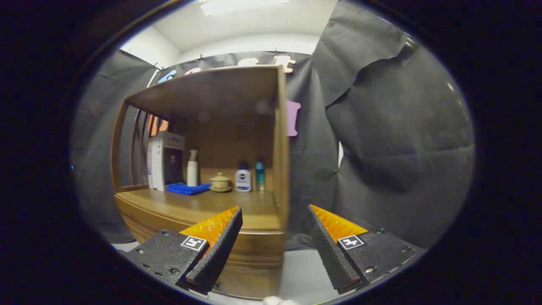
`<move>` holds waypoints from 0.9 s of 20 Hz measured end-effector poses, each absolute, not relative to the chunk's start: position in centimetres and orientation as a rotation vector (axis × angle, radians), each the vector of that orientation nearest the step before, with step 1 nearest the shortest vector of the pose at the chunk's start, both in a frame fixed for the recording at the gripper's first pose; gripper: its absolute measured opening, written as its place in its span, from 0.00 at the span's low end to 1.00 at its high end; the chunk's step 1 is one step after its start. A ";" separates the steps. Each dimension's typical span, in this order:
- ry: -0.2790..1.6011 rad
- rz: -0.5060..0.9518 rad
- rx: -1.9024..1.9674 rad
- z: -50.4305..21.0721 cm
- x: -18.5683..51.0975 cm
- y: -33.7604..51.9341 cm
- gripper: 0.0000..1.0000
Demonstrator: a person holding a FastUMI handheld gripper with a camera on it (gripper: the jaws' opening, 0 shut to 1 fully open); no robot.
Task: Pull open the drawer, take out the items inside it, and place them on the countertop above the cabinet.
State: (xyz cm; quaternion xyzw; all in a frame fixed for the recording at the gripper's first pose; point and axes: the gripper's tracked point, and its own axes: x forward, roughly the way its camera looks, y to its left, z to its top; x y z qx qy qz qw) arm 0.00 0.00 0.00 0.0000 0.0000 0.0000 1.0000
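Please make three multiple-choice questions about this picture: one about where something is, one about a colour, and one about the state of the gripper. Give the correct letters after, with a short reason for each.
1. Where does the folded cloth lie?
A. on the countertop, beside the white pump bottle
B. on the floor in front of the cabinet
C. between the gripper's fingers

2. What colour is that cloth?
A. red
B. blue
C. yellow

3. How does the gripper stand?
A. shut on the lidded cup
B. shut on a drawer handle
C. open, holding nothing

Answers:
1. A: the cloth rests on the wooden top beyond the fingers, at the foot of the pump bottle.
2. B: it is plainly blue against the brown wood.
3. C: the two fingers stand wide apart, with the cabinet's corner post seen through the gap and nothing between them.
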 end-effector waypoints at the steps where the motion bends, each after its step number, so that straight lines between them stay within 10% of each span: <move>1: 0.009 -0.005 0.010 -0.4 -1.0 2.1 0.98; 18: 0.042 0.049 0.088 -6.3 -8.2 11.3 0.98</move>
